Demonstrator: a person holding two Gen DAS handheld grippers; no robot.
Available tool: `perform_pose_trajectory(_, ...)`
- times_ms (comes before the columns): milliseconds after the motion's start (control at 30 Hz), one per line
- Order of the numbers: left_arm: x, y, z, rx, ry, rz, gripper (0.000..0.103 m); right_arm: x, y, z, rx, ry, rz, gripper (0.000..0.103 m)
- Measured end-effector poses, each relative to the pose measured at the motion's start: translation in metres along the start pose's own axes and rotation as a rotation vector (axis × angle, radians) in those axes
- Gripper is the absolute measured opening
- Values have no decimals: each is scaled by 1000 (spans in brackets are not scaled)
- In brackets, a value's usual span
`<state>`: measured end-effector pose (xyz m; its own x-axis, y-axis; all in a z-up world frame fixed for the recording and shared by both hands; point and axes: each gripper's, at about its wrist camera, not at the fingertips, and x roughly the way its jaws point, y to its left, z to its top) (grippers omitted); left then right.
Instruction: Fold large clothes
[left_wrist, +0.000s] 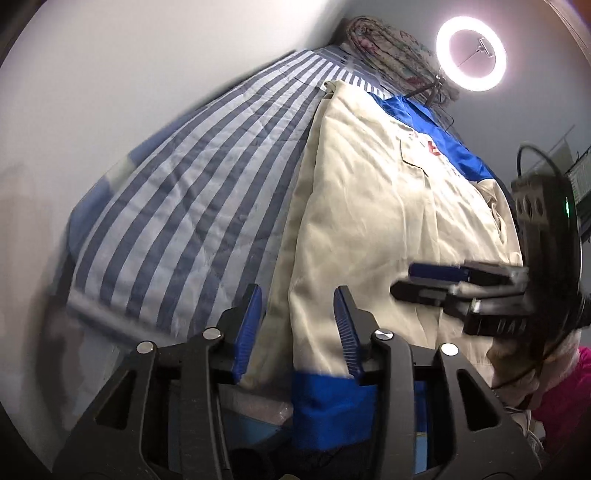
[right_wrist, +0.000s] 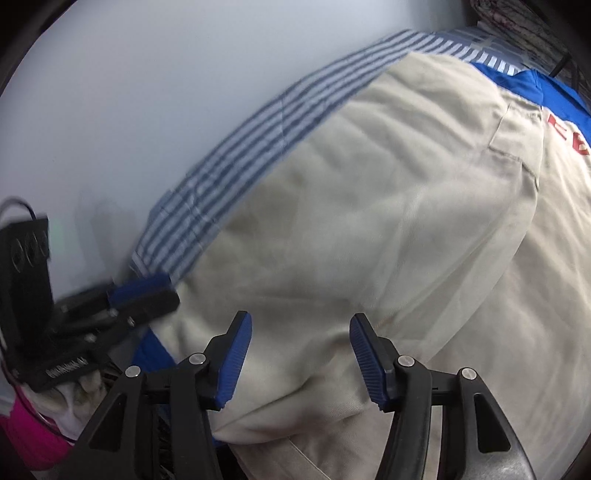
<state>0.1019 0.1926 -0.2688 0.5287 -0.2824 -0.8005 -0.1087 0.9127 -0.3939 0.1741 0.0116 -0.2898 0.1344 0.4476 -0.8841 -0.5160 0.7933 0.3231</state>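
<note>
A large cream jacket (left_wrist: 388, 221) with blue panels and red lettering lies spread on a bed with a blue-and-white striped sheet (left_wrist: 184, 203). My left gripper (left_wrist: 298, 290) hovers over the jacket's near left edge with its jaws apart; cream cloth shows between the pads, but they do not press on it. My right gripper (left_wrist: 413, 282) reaches in from the right over the same near edge. In the right wrist view, the right gripper (right_wrist: 301, 316) stands open above the cream jacket (right_wrist: 369, 221), and the left gripper (right_wrist: 155, 291) is at the left by the striped sheet (right_wrist: 221, 184).
A folded floral quilt (left_wrist: 388, 48) lies at the bed's far end under a lit ring light (left_wrist: 471, 55). A pale wall (left_wrist: 110, 92) runs along the bed's left side. A pink sleeve (left_wrist: 569, 406) shows behind the right gripper.
</note>
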Motion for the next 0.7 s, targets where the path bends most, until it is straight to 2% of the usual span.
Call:
perform_pose_trajectory(100,18,9,12,-36,51,-5,41,7,-7,-9,27,11,-3,58)
perform_pose_trajectory(200,31,18,15,-83,92,-65,41,7,-14,-15,54,3,14,57)
perform_pose_trajectory(233,31,19,15,-91,86,-83,36,6,-16,-15,63,-1,25,57)
perform_pose_trajectory(267,30,18,15,-90,84,-107,21,5,-19,-15,77,-3,39,57)
perform_pose_trajectory(300,29,16,15,-81,83,-125,17,4,-21,-15,87,-2,49,57)
perform_pose_trajectory(367,26,11,15,-43,66,-107,7,-1,-28,-12,111,-6,78,57)
perform_pose_trajectory(400,23,11,14,-42,61,-114,6,-6,-31,-9,115,-14,84,57)
perform_pose_trajectory(467,17,9,14,-51,46,-127,4,-19,-34,6,121,-49,73,58)
perform_pose_trajectory(567,6,-5,14,-10,8,-114,3,-31,-36,36,138,-86,57,63)
perform_pose_trajectory(700,-3,-30,13,64,-26,-93,2,-25,-29,82,135,-78,42,67)
